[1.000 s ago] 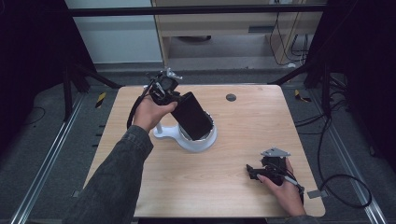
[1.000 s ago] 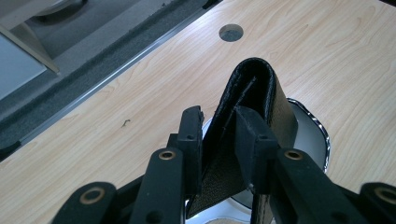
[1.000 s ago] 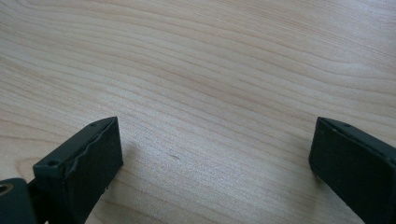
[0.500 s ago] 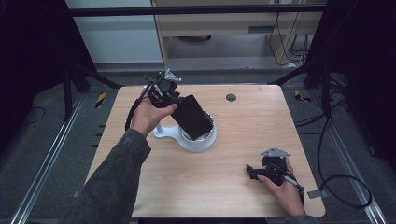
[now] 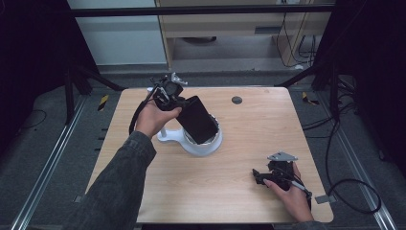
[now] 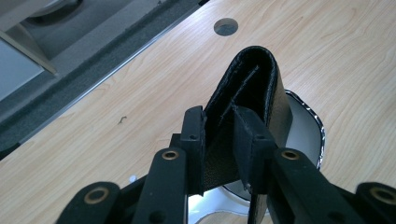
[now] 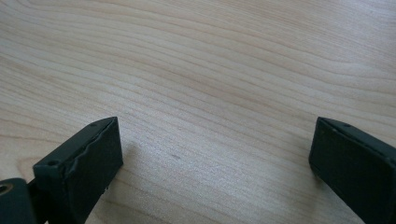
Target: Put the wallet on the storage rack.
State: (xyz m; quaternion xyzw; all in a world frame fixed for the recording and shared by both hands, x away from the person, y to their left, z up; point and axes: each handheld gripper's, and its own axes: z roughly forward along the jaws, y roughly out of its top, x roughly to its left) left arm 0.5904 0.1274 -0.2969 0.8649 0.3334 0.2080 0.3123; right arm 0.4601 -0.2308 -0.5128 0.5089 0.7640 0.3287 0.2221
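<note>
A black folded leather wallet [image 5: 197,120] is tilted above a white round dish [image 5: 208,147] near the table's middle. My left gripper [image 5: 183,106] is shut on the wallet's near end. In the left gripper view its pads [image 6: 195,140] press both sides of the wallet [image 6: 256,77], with the dish's shiny rim [image 6: 312,125] beneath. The jaws have just been closing a little on the wallet between them. My right gripper [image 5: 259,177] lies on the table at the front right; its jaws [image 7: 215,154] stand wide open over bare wood.
A round grey cable hole [image 5: 236,100] sits in the wooden table [image 5: 268,129] behind the dish. The white dish has a flat foot reaching left [image 5: 168,135]. Dark floor, metal rails and cables surround the table.
</note>
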